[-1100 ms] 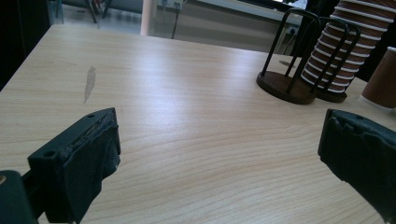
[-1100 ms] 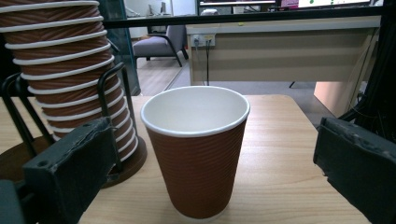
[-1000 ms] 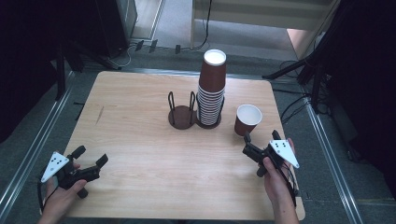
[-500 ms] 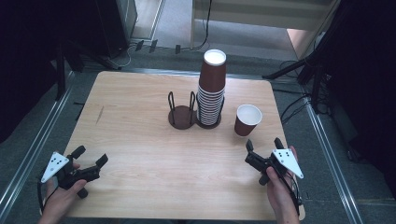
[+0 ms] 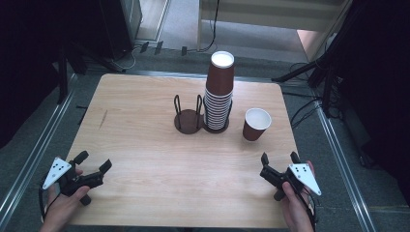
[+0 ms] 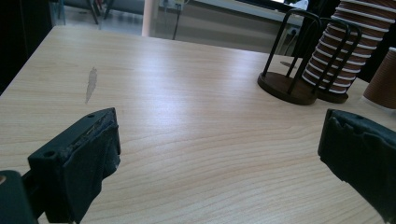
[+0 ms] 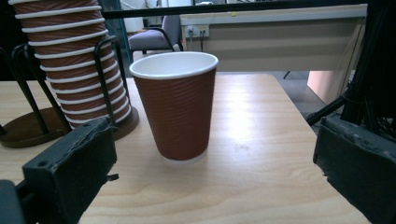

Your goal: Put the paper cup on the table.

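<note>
A single brown paper cup stands upright on the wooden table, right of centre. A tall stack of brown cups sits in a black wire holder, with an empty wire holder just to its left. My right gripper is open near the front right edge, its jaws facing the single cup from a short way off. At the front left my left gripper is open over bare wood, holding nothing.
The table's right edge lies close to my right hand. Metal rails run along the floor on both sides. Cables and stand legs lie beyond the far right corner. A scuff mark shows on the wood at left.
My right gripper has drawn back toward the front edge, away from the single cup. The left gripper has barely moved.
</note>
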Tool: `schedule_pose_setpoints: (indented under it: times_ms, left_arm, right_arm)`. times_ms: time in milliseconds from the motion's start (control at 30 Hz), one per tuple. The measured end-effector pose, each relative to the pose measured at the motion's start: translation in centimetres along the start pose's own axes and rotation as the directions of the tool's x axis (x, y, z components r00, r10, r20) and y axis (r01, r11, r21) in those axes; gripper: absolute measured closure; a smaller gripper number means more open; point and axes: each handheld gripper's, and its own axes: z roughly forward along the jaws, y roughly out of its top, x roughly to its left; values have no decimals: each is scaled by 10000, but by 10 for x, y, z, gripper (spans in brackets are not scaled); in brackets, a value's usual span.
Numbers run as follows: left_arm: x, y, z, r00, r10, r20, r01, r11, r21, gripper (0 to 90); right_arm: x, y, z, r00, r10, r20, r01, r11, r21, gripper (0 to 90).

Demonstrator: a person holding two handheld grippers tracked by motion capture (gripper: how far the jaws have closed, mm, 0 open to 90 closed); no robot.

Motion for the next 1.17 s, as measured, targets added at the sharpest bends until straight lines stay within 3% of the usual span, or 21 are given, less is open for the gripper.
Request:
schedule_pose_setpoints:
  times_ms: [333, 767, 967, 1167]
  left_arm:
    - [0, 0, 0, 10000, -73, 48, 73, 10000, -28, 0]
    - [4, 0, -1, 9996, -238, 162, 239, 9997, -39, 0]
    - [5, 1, -1, 9990, -405, 197, 405, 9992, 20, 0]
    - [10, 1, 0, 9973, -675, 272, 677, 9977, -81, 0]
  right_arm:
    - [-16, -9, -19, 9988, 226, 440, -228, 9997, 23, 0]
    - [-37, -22, -41, 9914, -497, 1212, 471, 9986, 245, 0]
    - [-47, -25, -48, 9880, -240, 1524, 210, 9995, 218, 0]
    - [-46, -25, -48, 9888, -310, 1462, 301, 9995, 85, 0]
